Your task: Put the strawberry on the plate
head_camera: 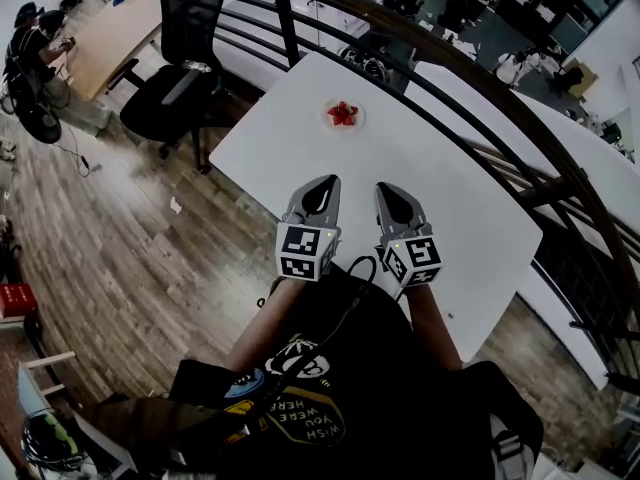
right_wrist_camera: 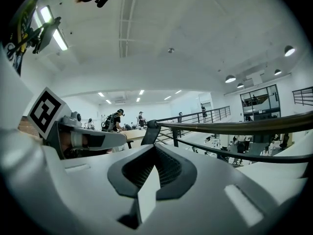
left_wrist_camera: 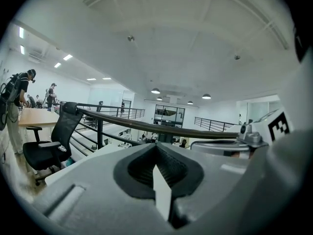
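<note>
Fingers (left_wrist_camera: 139,174) of the left gripper (head_camera: 328,182) were pressed together along one seam, with nothing between them. That gripper was held above the near edge of the white counter (head_camera: 470,218) and pointed across it, almost level. Off the counter's left edge stood a black office chair (head_camera: 178,73) on the wooden floor (head_camera: 120,238), and that gripper's own view showed the same chair beside the dark railing (head_camera: 520,118).

Farther along, the strawberry (head_camera: 343,113) lay on the small plate (head_camera: 357,125). The plate sat toward the counter's far corner, a little in from the edge that ran along the railing. It was well apart from both grippers and touched by neither.

To the right, the right gripper (head_camera: 386,188) hung just beside the left one, at about the same height and with the same heading. Its fingers (right_wrist_camera: 168,168) were likewise closed on each other and empty. In the right gripper view the left gripper's marker cube (right_wrist_camera: 45,109) showed close at its left side. Beyond the counter's right edge the railing curved away over a lower floor.
</note>
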